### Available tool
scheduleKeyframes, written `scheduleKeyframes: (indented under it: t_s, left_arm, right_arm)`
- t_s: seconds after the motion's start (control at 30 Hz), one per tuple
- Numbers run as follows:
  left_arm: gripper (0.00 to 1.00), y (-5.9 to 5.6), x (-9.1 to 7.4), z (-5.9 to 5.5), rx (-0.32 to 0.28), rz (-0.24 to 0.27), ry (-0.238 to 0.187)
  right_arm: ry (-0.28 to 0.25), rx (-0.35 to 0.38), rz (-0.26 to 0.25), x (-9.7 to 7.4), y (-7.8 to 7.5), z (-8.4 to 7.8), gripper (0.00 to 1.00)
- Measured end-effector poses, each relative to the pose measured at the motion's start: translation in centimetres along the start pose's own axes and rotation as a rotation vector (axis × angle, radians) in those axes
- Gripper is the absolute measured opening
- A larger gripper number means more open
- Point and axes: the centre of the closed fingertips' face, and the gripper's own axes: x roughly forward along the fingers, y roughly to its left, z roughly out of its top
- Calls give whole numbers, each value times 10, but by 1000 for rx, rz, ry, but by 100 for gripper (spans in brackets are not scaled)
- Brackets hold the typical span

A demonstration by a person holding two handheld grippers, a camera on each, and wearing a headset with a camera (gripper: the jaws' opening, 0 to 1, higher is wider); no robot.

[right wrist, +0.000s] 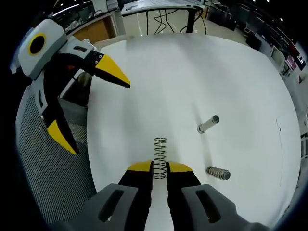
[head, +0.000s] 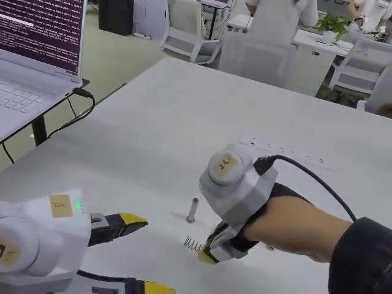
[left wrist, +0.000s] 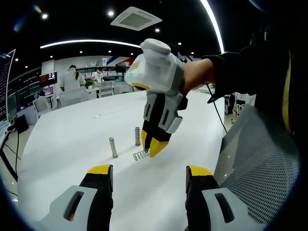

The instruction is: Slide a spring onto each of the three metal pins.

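Right gripper (right wrist: 160,169), lower centre: jaws clamped on spring (right wrist: 160,150), its near end hidden | left gripper (left wrist: 149,175): jaws apart | bare pin (right wrist: 208,124), right of centre, upright on tabletop (right wrist: 202,67)

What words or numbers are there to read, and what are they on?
No text reads clearly.
Laptop screen: rows of pale text, too small to read.
Round yellow sticker on right gripper: dark marks, blurred.
Yellow label on left gripper: small mark, unreadable.
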Motion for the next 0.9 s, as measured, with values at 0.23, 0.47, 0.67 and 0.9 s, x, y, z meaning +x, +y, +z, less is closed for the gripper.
scheduleKeyframes:
  t_s: [0.23, 0.47, 0.67, 0.9]
  left_arm:
    - [45, -2, 1, 3, 23, -13, 0]
    - [36, -9, 2, 6, 65, -48, -5]
    - [22, -19, 3, 6, 93, -91, -2]
    - [11, -27, 6, 7, 124, -130, -6]
  right_arm:
    - [-5, -139, 36, -17, 21, 9, 8]
    - [11, -248, 93, -21, 42, 7, 8]
    - [19, -320, 116, -25, 52, 8, 8]
    - [36, -396, 146, -27, 62, 6, 8]
